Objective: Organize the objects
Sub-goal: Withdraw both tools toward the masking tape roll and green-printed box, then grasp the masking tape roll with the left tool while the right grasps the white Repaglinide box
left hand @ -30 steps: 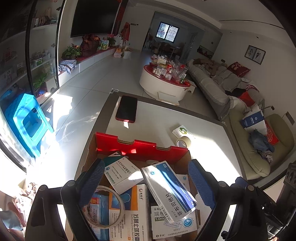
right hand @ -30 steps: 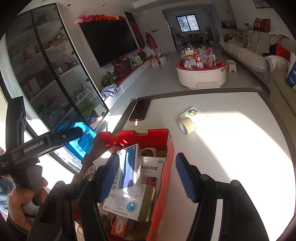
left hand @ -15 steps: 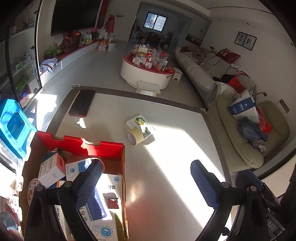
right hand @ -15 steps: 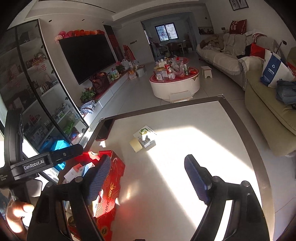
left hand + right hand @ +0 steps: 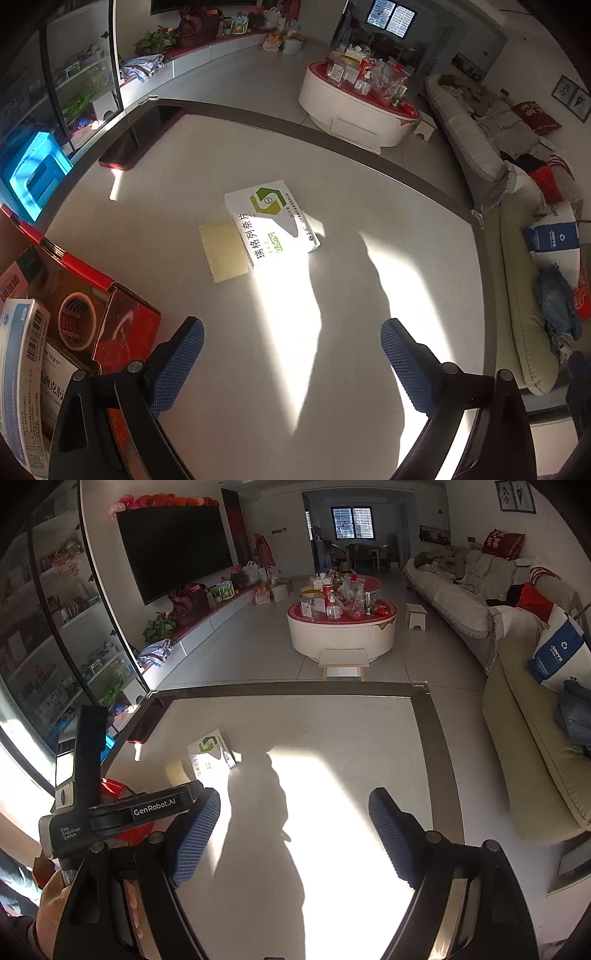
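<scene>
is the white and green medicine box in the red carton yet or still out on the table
Out. The medicine box lies flat on the table, beside the tape, apart from the carton.

1. The left gripper (image 5: 291, 354) was held with its jaws spread wide, and nothing was seen between its blue pads (image 5: 177, 362).
2. It was angled steeply downward.
3. The right gripper (image 5: 293, 834) was likewise held with wide-set jaws, with nothing gripped.
4. It was tilted downward less steeply.
5. In the right wrist view, the left device's handle was clasped by a hand (image 5: 51, 897) at the lower left.
</scene>
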Action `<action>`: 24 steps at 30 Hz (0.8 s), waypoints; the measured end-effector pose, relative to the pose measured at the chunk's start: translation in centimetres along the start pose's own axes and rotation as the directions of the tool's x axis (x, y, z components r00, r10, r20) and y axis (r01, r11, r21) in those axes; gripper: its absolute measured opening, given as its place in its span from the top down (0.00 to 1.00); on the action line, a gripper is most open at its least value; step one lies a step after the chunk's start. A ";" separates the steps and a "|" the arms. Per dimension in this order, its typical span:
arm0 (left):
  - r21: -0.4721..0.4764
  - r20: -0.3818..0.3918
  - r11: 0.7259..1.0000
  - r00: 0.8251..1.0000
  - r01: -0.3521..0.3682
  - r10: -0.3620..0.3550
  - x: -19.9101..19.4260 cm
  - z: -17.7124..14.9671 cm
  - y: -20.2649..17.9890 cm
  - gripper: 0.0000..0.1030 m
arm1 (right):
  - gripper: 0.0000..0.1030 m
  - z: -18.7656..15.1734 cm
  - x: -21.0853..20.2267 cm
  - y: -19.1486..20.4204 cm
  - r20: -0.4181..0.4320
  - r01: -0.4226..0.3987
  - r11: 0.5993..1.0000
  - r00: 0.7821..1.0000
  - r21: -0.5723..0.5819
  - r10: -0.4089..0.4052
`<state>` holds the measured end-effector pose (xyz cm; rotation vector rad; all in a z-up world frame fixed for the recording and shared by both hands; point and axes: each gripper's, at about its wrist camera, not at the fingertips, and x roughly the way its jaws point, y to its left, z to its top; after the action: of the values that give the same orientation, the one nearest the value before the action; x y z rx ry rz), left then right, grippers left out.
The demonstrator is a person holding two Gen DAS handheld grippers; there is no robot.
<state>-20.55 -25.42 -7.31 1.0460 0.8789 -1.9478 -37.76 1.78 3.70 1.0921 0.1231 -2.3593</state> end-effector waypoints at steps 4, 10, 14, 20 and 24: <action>-0.012 0.010 1.000 1.000 -0.025 0.025 2.2 0.7 0.3 0.04 | 0.20 5.2 5.4 0.5 -0.097 -0.048 0.995 0.994 -0.086 0.040; 0.066 0.059 0.995 0.996 -0.072 0.069 4.0 1.3 0.0 0.04 | 0.20 9.6 15.3 5.7 -0.359 -0.247 0.963 0.913 -0.109 0.194; 0.030 0.020 0.998 0.999 -0.046 0.046 5.7 1.3 0.5 0.04 | 0.22 11.0 21.4 9.1 -0.518 -0.276 0.955 0.836 -0.106 0.184; 0.066 0.090 0.998 0.996 -0.006 0.000 5.1 1.0 -0.1 0.04 | 0.20 11.2 26.6 12.1 -0.659 -0.342 0.929 0.732 -0.138 0.172; 0.073 0.040 0.997 0.999 0.004 -0.007 6.8 1.3 -0.4 0.02 | 0.19 12.1 28.8 12.6 -0.674 -0.333 0.933 0.722 -0.138 0.158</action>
<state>-24.01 -28.19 -12.60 1.0427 0.7948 -2.0117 -55.00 -24.83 -7.55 1.6440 0.4828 -1.5738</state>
